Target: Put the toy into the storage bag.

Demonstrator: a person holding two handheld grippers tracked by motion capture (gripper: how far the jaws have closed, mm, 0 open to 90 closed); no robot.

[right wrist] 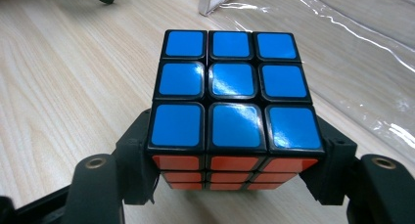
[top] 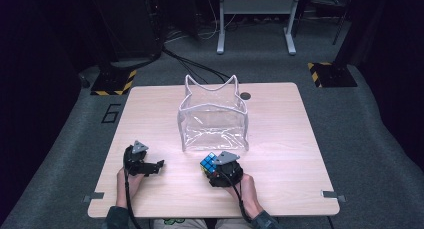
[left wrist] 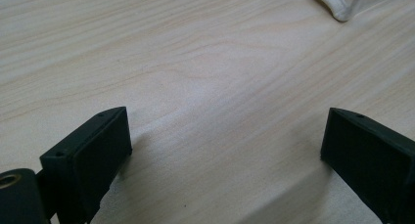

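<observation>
A puzzle cube [right wrist: 230, 101] with a blue top face and an orange near face sits between the jaws of my right gripper [right wrist: 235, 170], which is shut on its sides. In the high view the cube [top: 209, 162] is just in front of the clear plastic bag [top: 214, 120], with the right gripper [top: 216, 170] behind it. My left gripper [top: 159, 165] rests at the table's front left, open, jaws pointing right. In its own view the left gripper [left wrist: 225, 145] has bare wood between its wide-apart jaws, and the bag's white-edged corner [left wrist: 342, 9] shows at the top.
The clear bag stands open-topped in the middle of the wooden table [top: 280, 139]. A dark grommet hole [top: 244, 95] lies behind the bag. Metal clips [top: 331, 194] sit at the front edge. Cables and stand bases are on the floor beyond.
</observation>
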